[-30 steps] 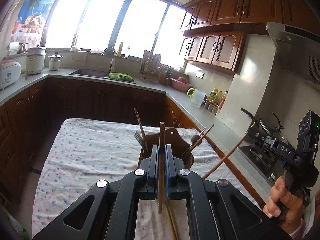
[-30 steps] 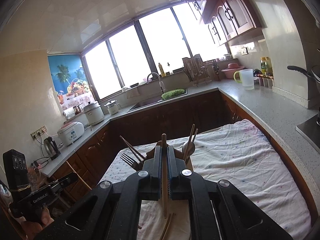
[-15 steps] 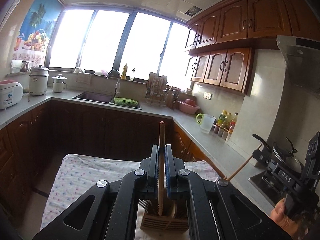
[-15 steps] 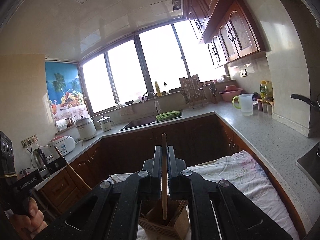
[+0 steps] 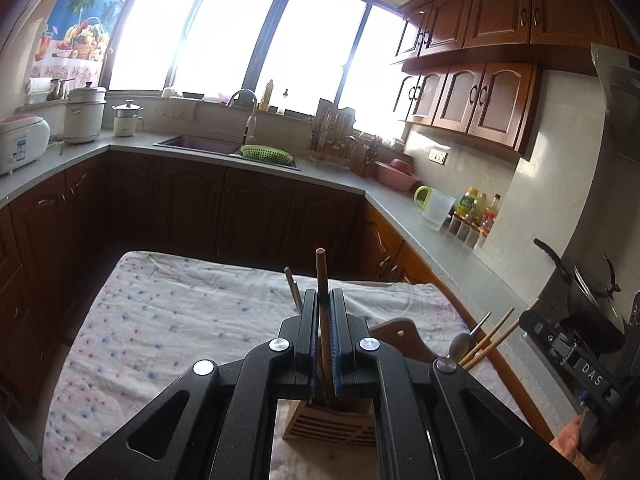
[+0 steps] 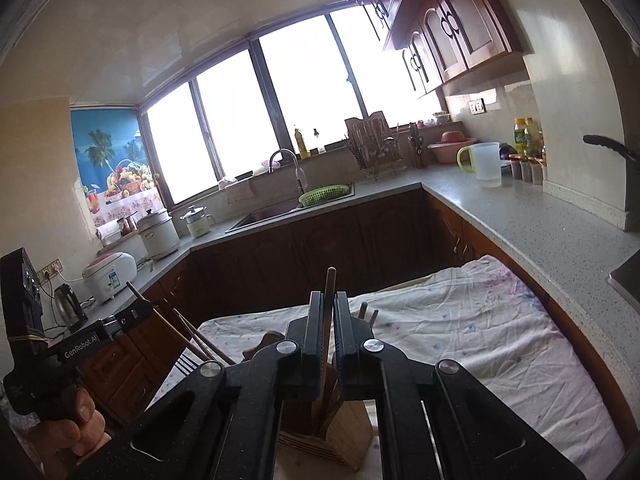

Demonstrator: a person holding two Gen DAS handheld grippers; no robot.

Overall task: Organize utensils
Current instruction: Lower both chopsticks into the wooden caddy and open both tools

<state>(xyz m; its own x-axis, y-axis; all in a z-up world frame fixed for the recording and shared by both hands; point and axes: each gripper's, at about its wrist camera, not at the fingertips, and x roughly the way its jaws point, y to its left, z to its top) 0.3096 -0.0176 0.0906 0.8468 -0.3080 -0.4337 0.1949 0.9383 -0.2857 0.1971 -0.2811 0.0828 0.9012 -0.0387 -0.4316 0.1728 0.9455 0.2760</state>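
1. Left wrist view: The chopstick [image 5: 322, 308] stands upright, clamped between the narrow fingers of the left gripper [image 5: 324, 300], with its lower end down among the slots of the wooden utensil holder [image 5: 330, 422] on the near part of the flowered tablecloth [image 5: 160, 320]. A metal handle [image 5: 292, 290] rises just to its left. To the right a spoon [image 5: 460, 344] and two more sticks lean out of the holder, near the other handheld device at the right edge. Judged from this, the step in hand is dropping this stick into its compartment.

2. Right wrist view: The right gripper [image 6: 329, 320] has a second chopstick [image 6: 327, 320] between its fingers, held slightly tilted, though a thin gap shows on its right side, so the grip may be loosening. Its lower end reaches into the holder [image 6: 344, 432], which sits near, below the fingers. A fork [image 6: 186, 362] and leaning sticks show to the left, close to the left hand [image 6: 76, 420].

3. Next move, as I judge it: lower each stick until it bottoms out, then part the fingers and lift straight up. Which compartment each tip occupies cannot be told.
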